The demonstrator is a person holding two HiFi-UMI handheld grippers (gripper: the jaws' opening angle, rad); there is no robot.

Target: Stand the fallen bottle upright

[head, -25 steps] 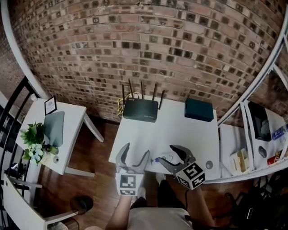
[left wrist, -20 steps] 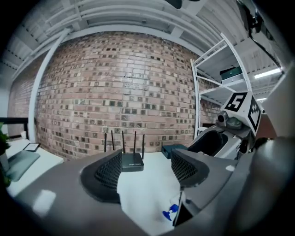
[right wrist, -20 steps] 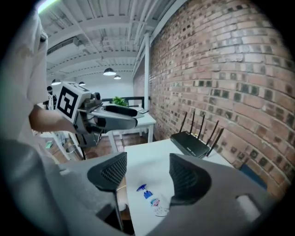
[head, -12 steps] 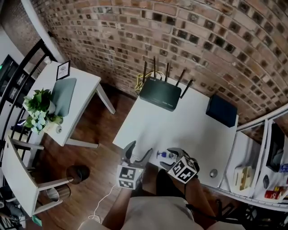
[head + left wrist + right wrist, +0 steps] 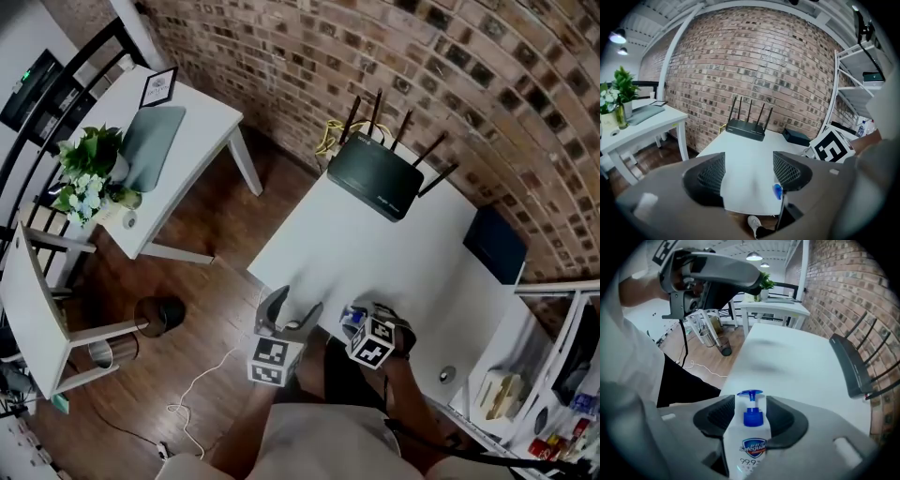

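Note:
A clear soap bottle (image 5: 751, 437) with a blue pump lies at the front edge of the white table (image 5: 375, 253). In the head view only its blue top (image 5: 352, 317) shows, under my right gripper (image 5: 364, 317). That gripper (image 5: 750, 414) points steeply down and its jaws are closing, with both pads against the bottle's shoulders and the pump sticking out between them. My left gripper (image 5: 295, 307) hovers just left of it over the table's front edge. In the left gripper view its jaws (image 5: 749, 173) stand open with nothing between them, and the blue pump (image 5: 776, 191) shows by the right pad.
A black router (image 5: 375, 176) with antennas and a dark box (image 5: 497, 246) sit at the table's far side by the brick wall. A side table (image 5: 202, 117) with a plant (image 5: 89, 173) stands to the left, a shelf unit (image 5: 525, 394) to the right. A bin (image 5: 159, 314) and a cable (image 5: 202, 394) lie on the floor.
Both grippers have come down to the table's front edge. The right one has tipped to point down and narrowed its jaws around the bottle. The head view has swung left.

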